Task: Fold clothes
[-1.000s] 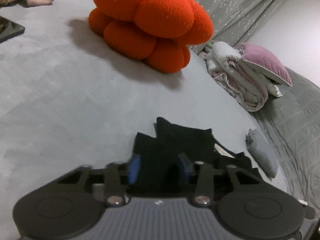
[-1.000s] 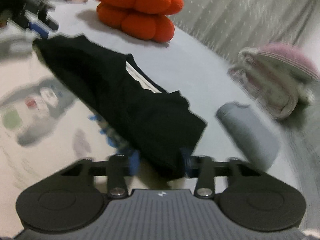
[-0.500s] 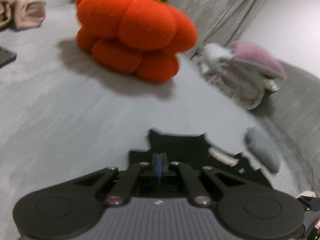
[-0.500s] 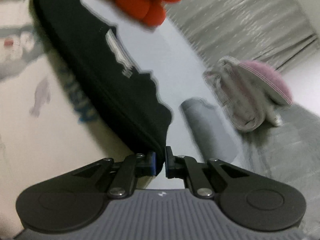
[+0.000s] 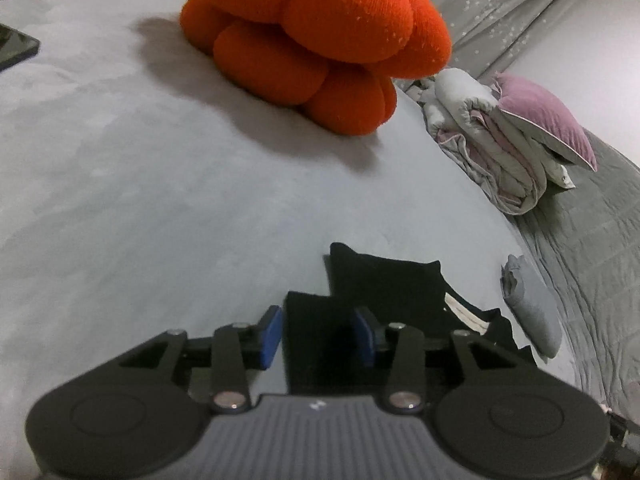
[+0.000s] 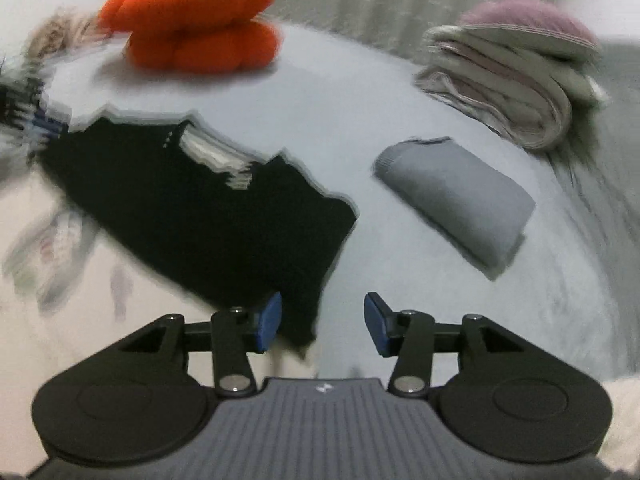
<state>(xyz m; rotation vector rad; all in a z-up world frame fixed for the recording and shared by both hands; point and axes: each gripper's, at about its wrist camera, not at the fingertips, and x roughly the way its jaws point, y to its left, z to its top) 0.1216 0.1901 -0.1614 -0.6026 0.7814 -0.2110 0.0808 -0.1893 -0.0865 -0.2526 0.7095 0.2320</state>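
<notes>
A black garment [image 5: 384, 292] lies on the grey bed surface [image 5: 160, 200], with a white label showing at its neck. My left gripper [image 5: 318, 334] is open, its blue pads [image 5: 270, 332] on either side of a fold of the black cloth. In the right wrist view the black garment [image 6: 208, 216] lies spread to the left. My right gripper [image 6: 322, 322] is open; a corner of the black cloth lies next to its left pad [image 6: 270, 320]. This view is blurred by motion.
A big orange pumpkin cushion [image 5: 312, 32] sits at the back. A folded quilt with a purple pillow [image 5: 516, 132] lies at the right. A small folded grey cloth [image 6: 456, 200] lies right of the garment. A dark tablet [image 5: 12, 50] is far left.
Both grippers were shut on the black garment half a second ago and have opened. The garment has dropped flat onto the bed.
</notes>
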